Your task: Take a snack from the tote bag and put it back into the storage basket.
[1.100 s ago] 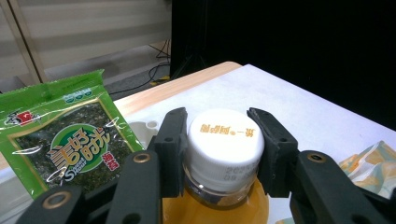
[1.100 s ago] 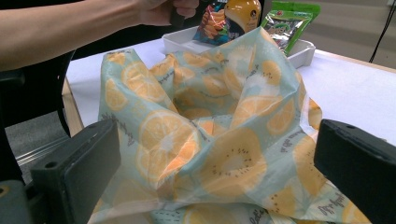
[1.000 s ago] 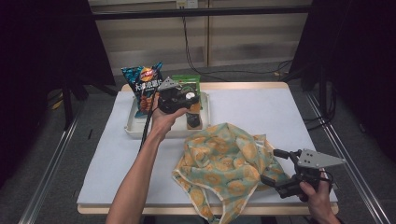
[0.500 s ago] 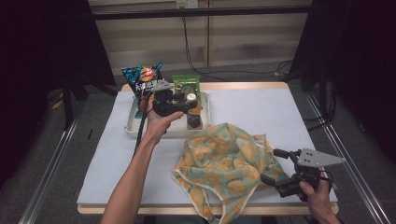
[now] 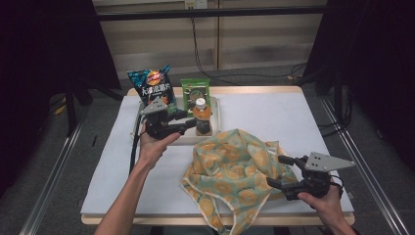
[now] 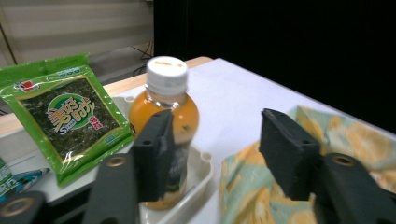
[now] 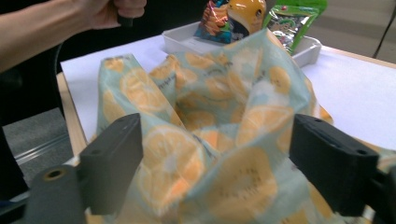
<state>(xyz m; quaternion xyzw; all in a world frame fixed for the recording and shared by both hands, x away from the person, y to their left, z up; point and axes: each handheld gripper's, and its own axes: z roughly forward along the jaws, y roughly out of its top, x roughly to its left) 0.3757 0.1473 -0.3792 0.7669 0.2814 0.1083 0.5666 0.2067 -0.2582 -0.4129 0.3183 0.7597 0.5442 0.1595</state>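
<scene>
An orange drink bottle with a white cap stands upright in a white tray, in front of a green seaweed packet and a blue chips bag. My left gripper is just left of the bottle, pointing at it. Its jaws have just been closing, with a clear gap and nothing between them. In the left gripper view the bottle stands behind one jaw of that gripper. My right gripper is at the right edge of an orange-print cloth bag. Its jaws have just been closing and straddle the cloth.
The tray sits at the back left of the white table top. Bare table lies to the right of the tray and left of the cloth. The person's left forearm crosses the front left. Dark curtains stand on both sides.
My left gripper has drawn back from over the bottle toward the left and nearer the person, leaving the bottle standing free in the tray. The right gripper has stayed at the cloth's edge.
</scene>
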